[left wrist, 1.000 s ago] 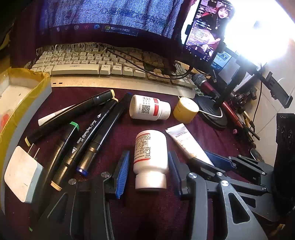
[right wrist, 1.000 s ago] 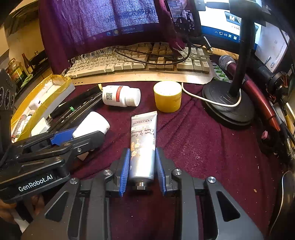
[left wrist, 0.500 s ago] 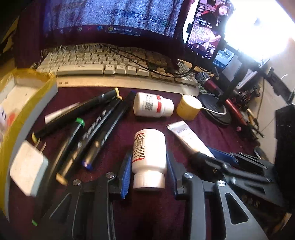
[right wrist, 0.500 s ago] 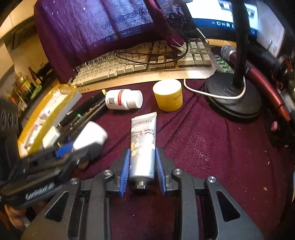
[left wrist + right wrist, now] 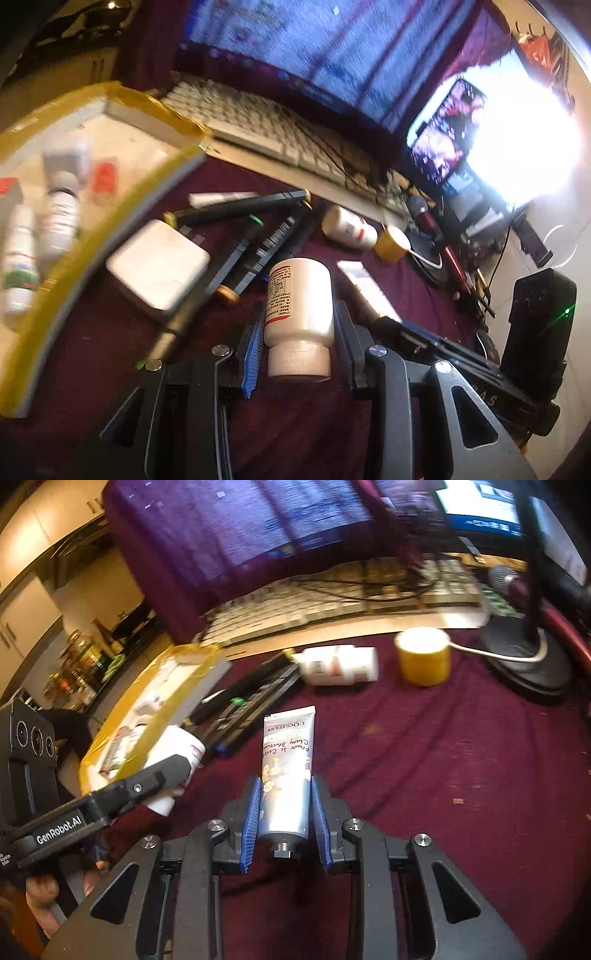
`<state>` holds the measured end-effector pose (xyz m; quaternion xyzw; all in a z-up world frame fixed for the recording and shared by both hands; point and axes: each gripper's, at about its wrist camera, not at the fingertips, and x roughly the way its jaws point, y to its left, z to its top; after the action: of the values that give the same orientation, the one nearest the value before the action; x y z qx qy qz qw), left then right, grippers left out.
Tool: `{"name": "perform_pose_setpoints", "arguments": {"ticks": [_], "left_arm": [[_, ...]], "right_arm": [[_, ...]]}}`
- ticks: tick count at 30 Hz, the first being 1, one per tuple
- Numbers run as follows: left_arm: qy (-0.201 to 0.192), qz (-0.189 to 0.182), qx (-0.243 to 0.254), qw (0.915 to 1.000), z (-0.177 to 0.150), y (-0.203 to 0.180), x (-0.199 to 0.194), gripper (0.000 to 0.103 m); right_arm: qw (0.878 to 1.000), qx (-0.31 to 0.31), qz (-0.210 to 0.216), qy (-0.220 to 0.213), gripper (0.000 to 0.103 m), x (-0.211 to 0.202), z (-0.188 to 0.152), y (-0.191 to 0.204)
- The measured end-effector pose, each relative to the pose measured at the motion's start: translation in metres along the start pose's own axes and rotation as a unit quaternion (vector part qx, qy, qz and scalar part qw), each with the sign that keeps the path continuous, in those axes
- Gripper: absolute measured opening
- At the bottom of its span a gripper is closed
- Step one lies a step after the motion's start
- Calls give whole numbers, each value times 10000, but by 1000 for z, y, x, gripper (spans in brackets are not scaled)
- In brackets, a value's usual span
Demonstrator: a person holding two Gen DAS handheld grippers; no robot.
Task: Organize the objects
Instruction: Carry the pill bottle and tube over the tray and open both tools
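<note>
Two claws: bottle (image 5: 299, 306) L, tube (image 5: 286, 771) R

Keyboard (image 5: 332, 602), microphone (image 5: 506, 579) and phone (image 5: 447, 133) behind maroon cloth (image 5: 443, 757).

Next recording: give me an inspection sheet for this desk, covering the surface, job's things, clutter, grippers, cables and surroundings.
Surface: maroon cloth covers the desk.
Job's things: white pill bottle between the left gripper's pads; hand cream tube between the right gripper's pads; second pill bottle lying on its side; yellow jar upright; markers in a loose pile; white charger; yellow-edged tray already holding small bottles.
Clutter: microphone beside a round stand base.
Grippers: left gripper shut on the bottle; right gripper shut on the tube.
Cables: black cable across the keyboard; white cable round the stand base.
Surroundings: cloth-draped monitor, lit phone.
</note>
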<state>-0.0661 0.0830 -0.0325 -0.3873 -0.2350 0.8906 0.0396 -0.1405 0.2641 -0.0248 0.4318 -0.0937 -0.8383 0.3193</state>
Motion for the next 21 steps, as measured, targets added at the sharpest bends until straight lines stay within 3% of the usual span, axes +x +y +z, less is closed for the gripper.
{"name": "perform_pose_setpoints", "arguments": {"ticks": [11, 14, 21], "left_arm": [[-473, 409, -443, 9971, 17, 67, -60, 31], [-619, 669, -455, 9948, 26, 84, -78, 31], [-559, 1284, -500, 9889, 52, 133, -108, 31]], "right_arm": [[9973, -502, 472, 243, 25, 31, 5, 61], [9957, -647, 606, 270, 25, 36, 7, 78], [9917, -1038, 679, 328, 25, 59, 23, 117]]}}
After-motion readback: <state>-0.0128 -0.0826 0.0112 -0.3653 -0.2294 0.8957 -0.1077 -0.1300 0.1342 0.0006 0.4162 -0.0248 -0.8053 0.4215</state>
